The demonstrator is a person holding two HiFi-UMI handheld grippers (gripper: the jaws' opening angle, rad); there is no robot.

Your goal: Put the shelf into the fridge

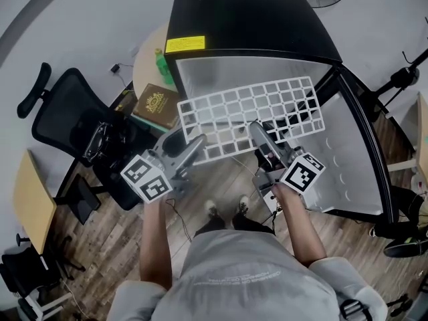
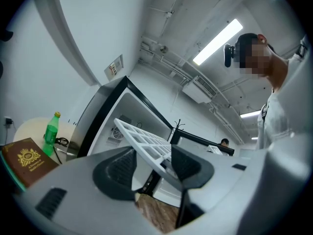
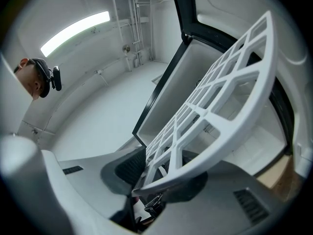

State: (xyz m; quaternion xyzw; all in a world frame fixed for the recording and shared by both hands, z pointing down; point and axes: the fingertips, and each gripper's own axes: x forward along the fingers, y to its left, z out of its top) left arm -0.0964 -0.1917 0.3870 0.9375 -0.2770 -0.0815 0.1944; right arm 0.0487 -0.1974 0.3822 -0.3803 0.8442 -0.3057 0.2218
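The person's grey shirt (image 1: 234,279) fills the bottom of the head view, with both bare forearms reaching forward. Ahead stands the black fridge (image 1: 247,19). Its door (image 1: 364,152) is swung open to the right, and the white inside faces the person. To the left, an office chair (image 1: 67,112) stands on the wood floor (image 1: 221,179), beside a round table (image 1: 144,65).

The white grid shelf (image 1: 247,112) is held in the air, roughly flat, just in front of the fridge's open mouth. Its far edge points toward the white interior, and its near edge is toward the person.

The left gripper (image 1: 190,142) has its jaws part-way apart and closed on the shelf's near left corner. In the left gripper view the shelf rim lies against one pad (image 2: 188,163). The right gripper (image 1: 257,132) has its jaws fairly wide and clamped on the near edge further right, with a pad on each face of the grid.

A brown book (image 1: 155,105) lies at the table's edge. A green bottle (image 1: 164,65) stands upright behind it, close to the fridge's side.
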